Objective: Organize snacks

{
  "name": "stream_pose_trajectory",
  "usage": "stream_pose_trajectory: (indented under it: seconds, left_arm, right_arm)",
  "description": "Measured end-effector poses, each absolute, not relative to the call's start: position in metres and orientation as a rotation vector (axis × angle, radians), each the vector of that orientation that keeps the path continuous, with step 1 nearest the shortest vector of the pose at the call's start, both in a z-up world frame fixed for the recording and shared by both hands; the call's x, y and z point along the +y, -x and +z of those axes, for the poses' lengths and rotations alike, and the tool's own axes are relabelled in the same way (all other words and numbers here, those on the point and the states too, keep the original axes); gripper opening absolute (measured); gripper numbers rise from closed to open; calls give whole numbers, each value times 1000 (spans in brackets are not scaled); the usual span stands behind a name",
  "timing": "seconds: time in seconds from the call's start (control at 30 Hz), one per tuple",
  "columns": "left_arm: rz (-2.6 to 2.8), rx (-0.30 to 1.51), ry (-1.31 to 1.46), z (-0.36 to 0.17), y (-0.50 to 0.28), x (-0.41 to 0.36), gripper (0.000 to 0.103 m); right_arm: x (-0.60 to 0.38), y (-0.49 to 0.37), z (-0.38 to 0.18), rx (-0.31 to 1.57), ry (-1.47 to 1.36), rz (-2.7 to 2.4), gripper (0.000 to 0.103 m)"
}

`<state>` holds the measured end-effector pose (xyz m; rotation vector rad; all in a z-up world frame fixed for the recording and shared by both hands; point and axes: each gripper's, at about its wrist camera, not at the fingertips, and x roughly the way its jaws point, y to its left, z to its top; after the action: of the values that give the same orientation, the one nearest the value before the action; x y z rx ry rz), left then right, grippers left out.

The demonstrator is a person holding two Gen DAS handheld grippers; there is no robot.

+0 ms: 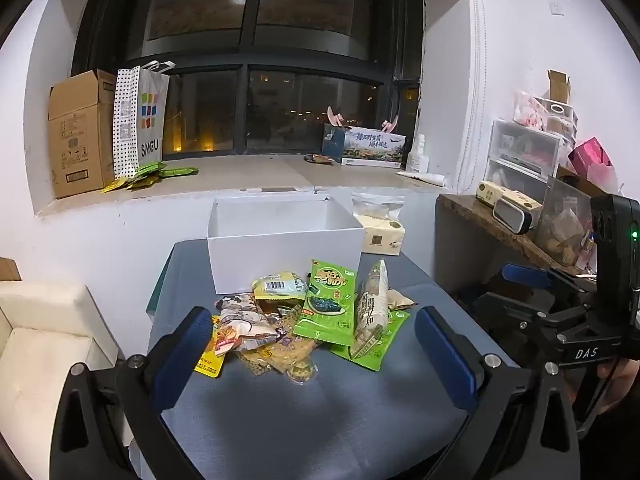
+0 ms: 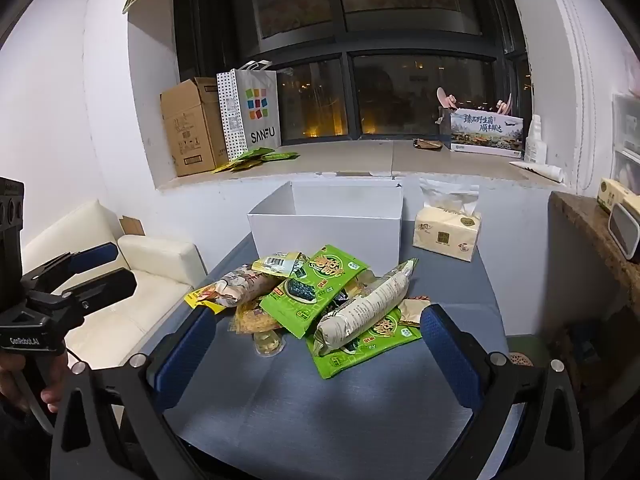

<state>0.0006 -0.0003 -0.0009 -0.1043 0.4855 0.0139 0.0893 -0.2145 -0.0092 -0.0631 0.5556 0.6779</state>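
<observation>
I hold both the left gripper (image 1: 312,340) and right gripper (image 2: 318,338) spread wide and empty over the snack pile (image 1: 312,316) lying before the white box (image 1: 280,240); I'd pinch the topmost green packet (image 2: 316,284) by its edge first.

A tissue pack (image 2: 447,233) on the table (image 2: 332,400); cardboard box (image 2: 192,126) on the windowsill.
</observation>
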Motion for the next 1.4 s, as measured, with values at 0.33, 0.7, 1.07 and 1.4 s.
stream_pose_trajectory:
  seconds: [0.33,0.7,1.07,1.4]
  left_arm:
    - [20,489,97,3,-1,-1,103]
    - [17,487,98,0,-1,-1,103]
    - [16,487,96,0,-2,-1,103]
    - [18,486,92,-1,-1,-1,103]
  right_arm:
    - [-215,-90,-13,563,59,675,103]
    - [-214,-90,-10,561,66,676,103]
    - [-213,-90,-10,559,68,677,103]
    - [-213,-89,-10,561,68,679,103]
